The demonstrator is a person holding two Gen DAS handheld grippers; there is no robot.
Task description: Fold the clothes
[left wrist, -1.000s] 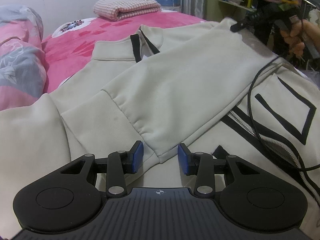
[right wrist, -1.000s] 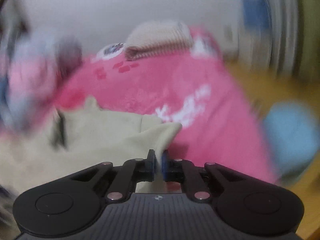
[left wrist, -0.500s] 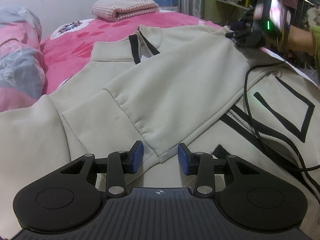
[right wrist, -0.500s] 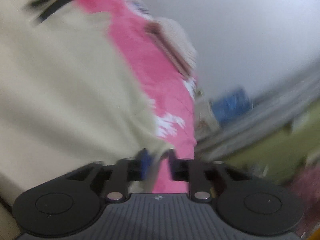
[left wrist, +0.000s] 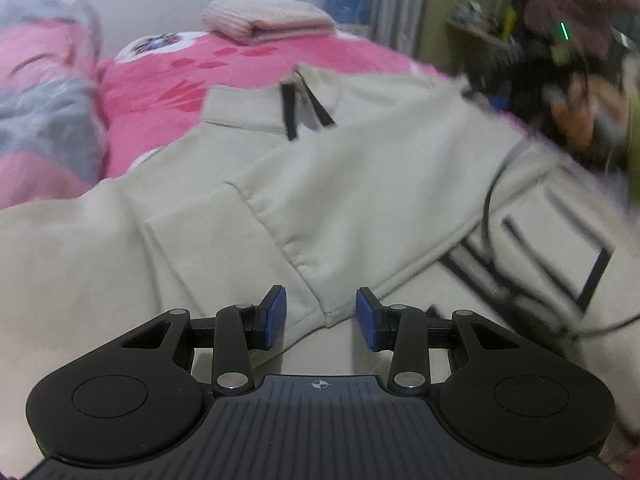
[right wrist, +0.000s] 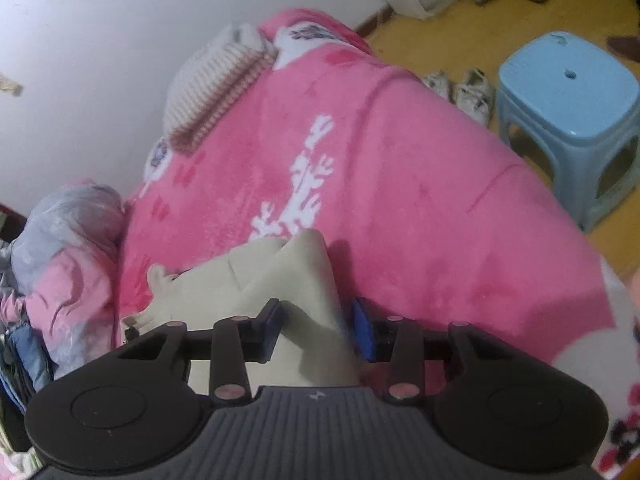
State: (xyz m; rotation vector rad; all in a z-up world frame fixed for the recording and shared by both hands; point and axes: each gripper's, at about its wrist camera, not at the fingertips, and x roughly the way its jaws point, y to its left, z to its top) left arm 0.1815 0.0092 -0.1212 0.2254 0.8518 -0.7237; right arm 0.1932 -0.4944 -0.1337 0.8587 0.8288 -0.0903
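Lying on pink blanket [right wrist: 420,220], cream jacket [left wrist: 360,184] (sleeve folded across).

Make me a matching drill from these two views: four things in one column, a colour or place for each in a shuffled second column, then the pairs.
1. zip-up fleece jacket
2. square plastic stool
3. folded checked towel
4. plush bed blanket

A. light blue, on the floor beside the bed
B. pink with white patterns
C. cream with black trim, spread on the bed
D. at the far end of the bed, by the wall

Pairs: 1-C, 2-A, 3-D, 4-B
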